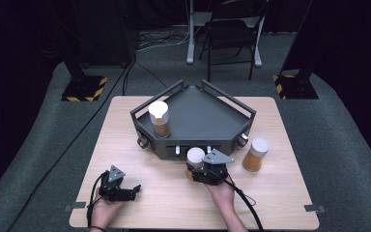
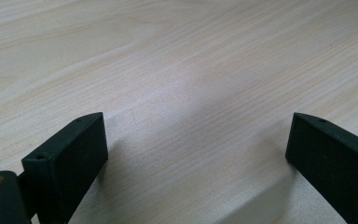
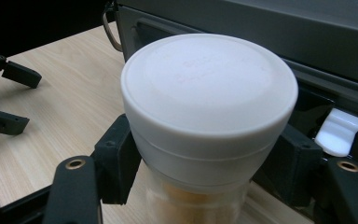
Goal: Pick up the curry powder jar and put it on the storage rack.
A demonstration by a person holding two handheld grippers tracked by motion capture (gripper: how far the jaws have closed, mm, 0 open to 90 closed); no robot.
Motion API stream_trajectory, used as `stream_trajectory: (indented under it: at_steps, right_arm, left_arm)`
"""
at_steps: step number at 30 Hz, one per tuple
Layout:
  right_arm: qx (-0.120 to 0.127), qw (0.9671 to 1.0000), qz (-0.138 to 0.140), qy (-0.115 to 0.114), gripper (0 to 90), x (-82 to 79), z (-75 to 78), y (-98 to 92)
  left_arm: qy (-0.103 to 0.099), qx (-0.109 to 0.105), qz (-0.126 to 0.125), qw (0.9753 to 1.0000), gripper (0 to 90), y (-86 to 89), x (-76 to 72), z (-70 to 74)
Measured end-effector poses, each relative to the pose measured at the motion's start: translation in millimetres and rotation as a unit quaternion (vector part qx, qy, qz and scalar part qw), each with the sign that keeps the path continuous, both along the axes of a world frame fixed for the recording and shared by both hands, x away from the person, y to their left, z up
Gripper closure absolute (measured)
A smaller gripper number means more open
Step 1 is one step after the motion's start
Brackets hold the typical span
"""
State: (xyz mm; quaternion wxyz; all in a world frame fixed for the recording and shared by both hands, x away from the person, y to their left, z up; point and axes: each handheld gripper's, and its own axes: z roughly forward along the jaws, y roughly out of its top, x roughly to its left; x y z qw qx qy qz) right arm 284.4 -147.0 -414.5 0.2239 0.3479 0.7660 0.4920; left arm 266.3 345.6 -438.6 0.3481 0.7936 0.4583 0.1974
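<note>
Three clear jars with white lids hold an amber-brown filling. One jar (image 1: 159, 118) stands on the left part of the dark grey five-sided tray (image 1: 207, 116). A second jar (image 1: 255, 154) stands on the table right of the tray. My right gripper (image 1: 199, 170) is shut on the third jar (image 1: 195, 158), just in front of the tray's front wall; up close its white lid (image 3: 209, 88) sits between the two jaws, upright. My left gripper (image 1: 134, 191) rests low at the table's front left, jaws wide apart over bare wood (image 2: 191, 93), holding nothing.
The light wooden table (image 1: 125, 145) stands on grey carpet. White latches (image 3: 338, 133) and round knobs (image 1: 143, 141) line the tray's front wall. Behind the table are a folding chair (image 1: 232, 34), a desk leg and black stands with yellow-striped bases (image 1: 84, 89).
</note>
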Motion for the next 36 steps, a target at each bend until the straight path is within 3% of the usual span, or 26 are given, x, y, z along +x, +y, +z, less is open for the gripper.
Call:
stream_trajectory:
  at_steps: [5, 10, 36]
  right_arm:
    - [-0.006, 1.0, -0.001, -0.003, 33.7, -2.9, 1.3, 2.0]
    - [0.004, 1.0, 0.003, 0.001, 33.8, -2.8, 6.8, -2.2]
    - [-0.006, 0.9998, 0.014, -0.012, 33.8, -1.0, 71.4, -3.4]
  left_arm:
    - [0.0, 0.0, 0.0, 1.0, 5.5, 0.0, 0.0, 0.0]
    - [0.0, 0.0, 0.0, 1.0, 5.5, 0.0, 0.0, 0.0]
    - [0.0, 0.0, 0.0, 1.0, 5.5, 0.0, 0.0, 0.0]
